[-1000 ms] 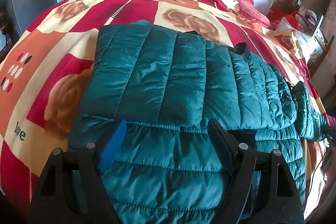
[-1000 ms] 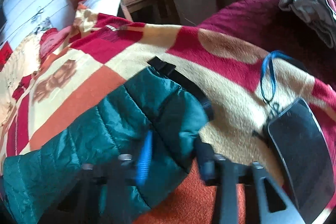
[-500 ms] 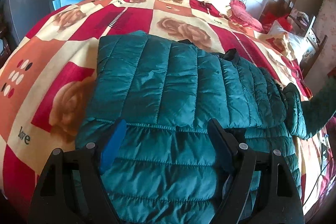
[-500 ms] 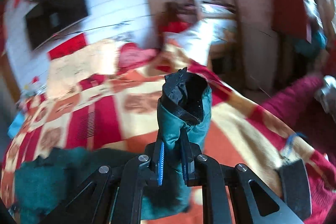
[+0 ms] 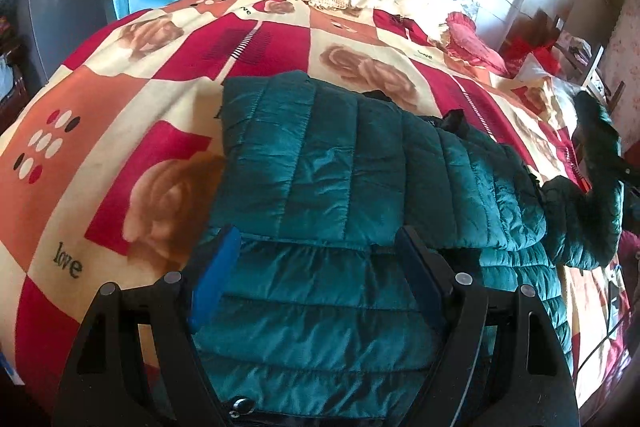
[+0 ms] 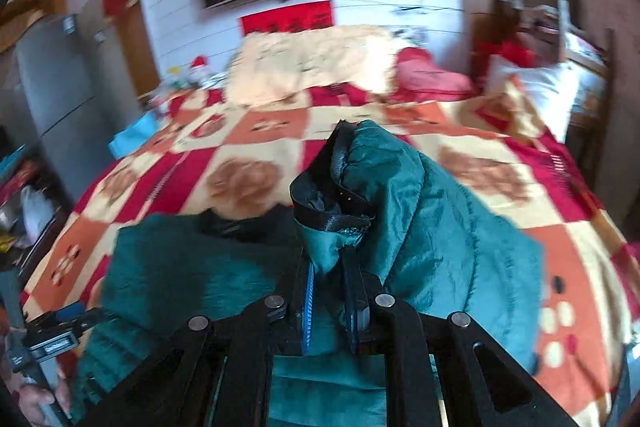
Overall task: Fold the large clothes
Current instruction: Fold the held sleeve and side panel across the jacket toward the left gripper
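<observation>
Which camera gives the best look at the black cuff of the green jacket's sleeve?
The right wrist view: the cuff sits close and central, sticking up just above the shut jaws of the right gripper. The left wrist view shows the sleeve only far off at its right edge, dark, with the cuff hard to make out.

My right gripper [image 6: 328,303] is clamped tight on the jacket sleeve [image 6: 360,187], raised; my left gripper [image 5: 316,291] hangs with fingers spread wide, gripping nothing.
</observation>
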The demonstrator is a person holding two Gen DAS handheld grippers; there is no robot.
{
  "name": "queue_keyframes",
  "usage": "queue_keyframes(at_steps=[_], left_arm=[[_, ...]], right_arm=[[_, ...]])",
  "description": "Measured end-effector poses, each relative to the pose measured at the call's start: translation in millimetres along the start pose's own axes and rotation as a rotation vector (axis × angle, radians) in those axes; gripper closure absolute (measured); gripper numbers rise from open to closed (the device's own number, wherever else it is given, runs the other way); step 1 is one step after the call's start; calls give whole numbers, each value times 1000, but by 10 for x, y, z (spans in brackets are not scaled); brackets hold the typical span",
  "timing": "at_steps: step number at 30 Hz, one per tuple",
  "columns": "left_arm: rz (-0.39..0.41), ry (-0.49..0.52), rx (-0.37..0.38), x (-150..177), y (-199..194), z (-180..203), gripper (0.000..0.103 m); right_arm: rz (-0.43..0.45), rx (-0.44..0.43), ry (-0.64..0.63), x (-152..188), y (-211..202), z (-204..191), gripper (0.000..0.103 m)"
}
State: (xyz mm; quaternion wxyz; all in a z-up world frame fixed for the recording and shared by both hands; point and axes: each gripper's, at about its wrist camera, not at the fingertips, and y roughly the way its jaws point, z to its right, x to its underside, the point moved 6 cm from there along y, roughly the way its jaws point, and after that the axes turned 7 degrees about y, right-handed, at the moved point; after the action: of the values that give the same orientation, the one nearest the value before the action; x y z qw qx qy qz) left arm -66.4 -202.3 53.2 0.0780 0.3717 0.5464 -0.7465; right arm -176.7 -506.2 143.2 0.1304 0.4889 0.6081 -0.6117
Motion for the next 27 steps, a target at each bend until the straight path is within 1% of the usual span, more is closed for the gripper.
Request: queue_keyframes(at_steps=[3, 4, 6, 14, 19, 20, 21, 22, 23, 24, 26, 27], left_arm=[[-1, -12, -1, 4, -3, -68, 23], [0, -17, 0, 4, -2, -87, 23], [0, -30, 1, 8, 4, -133, 23], [-10, -62, 4, 19, 56, -280, 23], [-9, -89, 18, 5, 75, -340, 23], [-7, -94, 25, 0, 72, -345, 23], [-6, -101, 36, -5, 67, -350, 23], [-5, -107, 47, -12, 59, -347, 23], [4, -118, 66, -22, 41, -345, 23], [13, -127, 76, -34, 28, -340, 23], [19, -133, 91, -59, 15, -319, 23], [19, -134, 101, -66, 11, -300, 23]], right_arm=[[-47, -81, -9, 109, 188, -383, 91], [-59, -96, -12, 119, 241, -461, 91], [-97, -133, -30, 247, 387, -735, 91], [-209, -262, -90, 711, 888, -1597, 91], [-268, -324, -100, 966, 1179, -1980, 91], [-294, -325, -106, 1036, 1264, -2042, 90], [-319, -322, -106, 1069, 1328, -2075, 84], [-352, -337, -92, 1113, 1384, -2096, 62], [-368, -374, -64, 1126, 1392, -2105, 52], [-369, -408, -36, 1119, 1350, -2104, 45], [-353, -421, -34, 1047, 1248, -2061, 44], [-340, -414, -41, 1012, 1173, -2021, 44]])
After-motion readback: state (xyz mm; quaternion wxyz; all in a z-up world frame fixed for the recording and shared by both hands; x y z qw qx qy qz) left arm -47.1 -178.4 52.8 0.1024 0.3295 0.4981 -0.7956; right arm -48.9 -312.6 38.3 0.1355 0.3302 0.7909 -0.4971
